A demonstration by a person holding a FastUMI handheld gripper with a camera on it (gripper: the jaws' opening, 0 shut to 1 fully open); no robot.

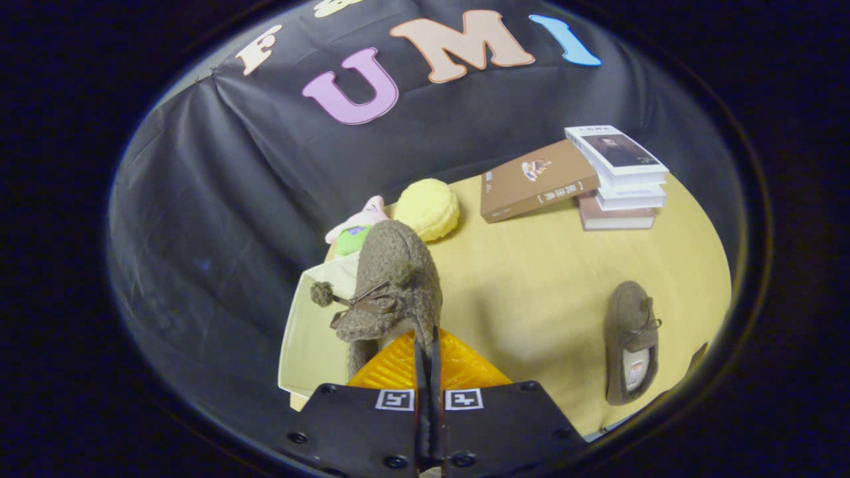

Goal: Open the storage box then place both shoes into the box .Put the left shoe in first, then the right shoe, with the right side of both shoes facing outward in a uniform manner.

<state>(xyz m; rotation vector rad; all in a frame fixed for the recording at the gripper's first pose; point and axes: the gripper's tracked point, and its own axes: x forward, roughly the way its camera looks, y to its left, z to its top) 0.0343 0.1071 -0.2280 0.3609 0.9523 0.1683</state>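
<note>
We hold one brown fuzzy shoe up in the air with our gripper. The gripper's fingers are squeezed almost together, and they pinch the back edge of this shoe, so it hangs just ahead of them with its toe pointing away from us. Its little bow and pom-poms face up and to the left.

Right under the hanging shoe is the open white storage box. It sits just ahead of the fingers and a bit to their left. We think we hold the shoe high like this so it can go down into the box without bumping the wall. We cannot see the bottom of the box.

The other shoe lies flat on the desk, well off to the right of the fingers. It waits there for its turn.

Far beyond the fingers are a yellow puff, a soft toy and some books. They are out of our way.
</note>
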